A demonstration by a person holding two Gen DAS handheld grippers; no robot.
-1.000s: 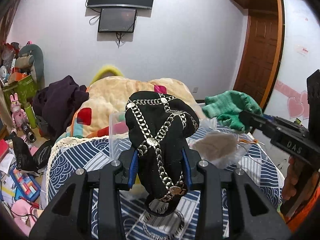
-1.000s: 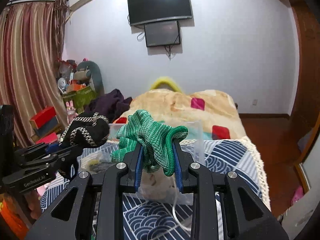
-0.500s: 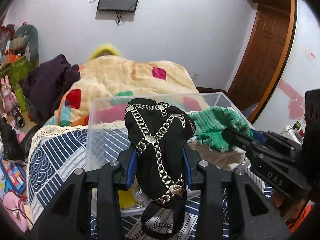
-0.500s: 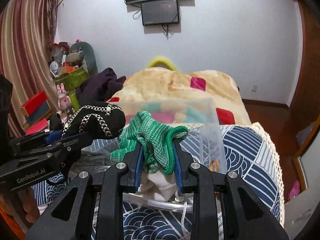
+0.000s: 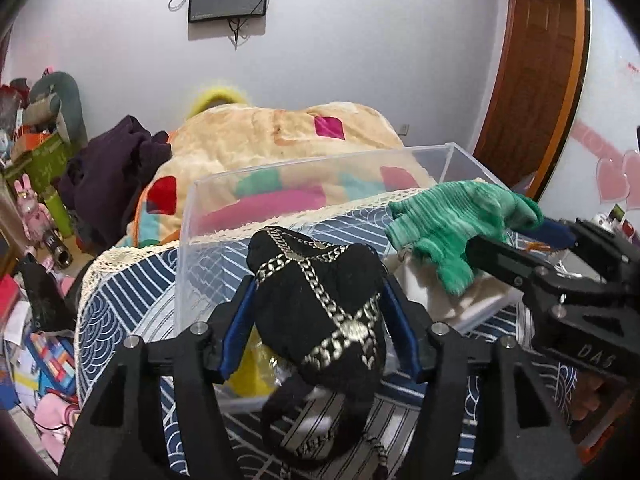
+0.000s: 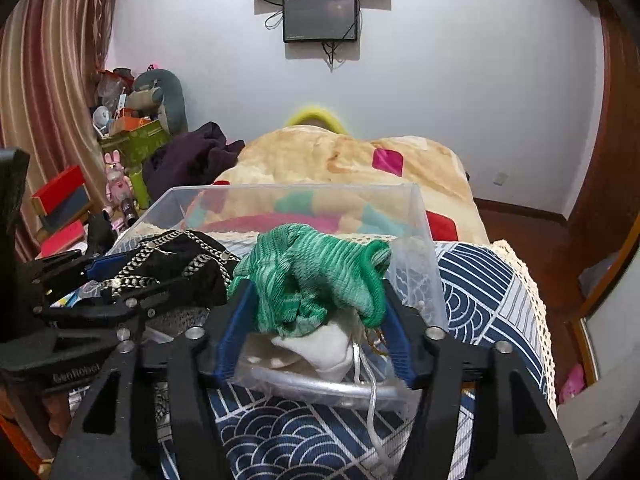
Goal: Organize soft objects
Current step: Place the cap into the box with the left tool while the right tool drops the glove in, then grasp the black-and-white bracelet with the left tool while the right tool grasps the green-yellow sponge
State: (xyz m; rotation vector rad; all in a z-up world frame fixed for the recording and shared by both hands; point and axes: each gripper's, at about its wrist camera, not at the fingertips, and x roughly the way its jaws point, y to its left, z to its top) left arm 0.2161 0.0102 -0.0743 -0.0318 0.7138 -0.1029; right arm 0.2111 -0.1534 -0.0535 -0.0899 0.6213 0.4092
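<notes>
My left gripper (image 5: pixel 318 300) is shut on a black soft pouch with a silver chain (image 5: pixel 320 304), held over the near left part of a clear plastic bin (image 5: pixel 320 164). My right gripper (image 6: pixel 316 288) is shut on a green knitted glove (image 6: pixel 312 272), held over the bin's (image 6: pixel 420 232) near right part. In the left wrist view the glove (image 5: pixel 456 224) and right gripper (image 5: pixel 532 248) show at right. In the right wrist view the pouch (image 6: pixel 180 264) and left gripper (image 6: pixel 92 280) show at left. White and beige soft items (image 6: pixel 320 344) lie in the bin.
The bin stands on a bed with a blue-and-white patterned cover (image 6: pixel 480 300). A beige blanket with coloured patches (image 5: pixel 288 136) and dark purple clothing (image 5: pixel 108 176) lie behind it. Toys and boxes (image 5: pixel 36 152) crowd the floor at left. A wooden door (image 5: pixel 532 80) is at right.
Both grippers have moved forward and down toward the bin, carrying the pouch and the glove. They now hang over the bin's near edge.
</notes>
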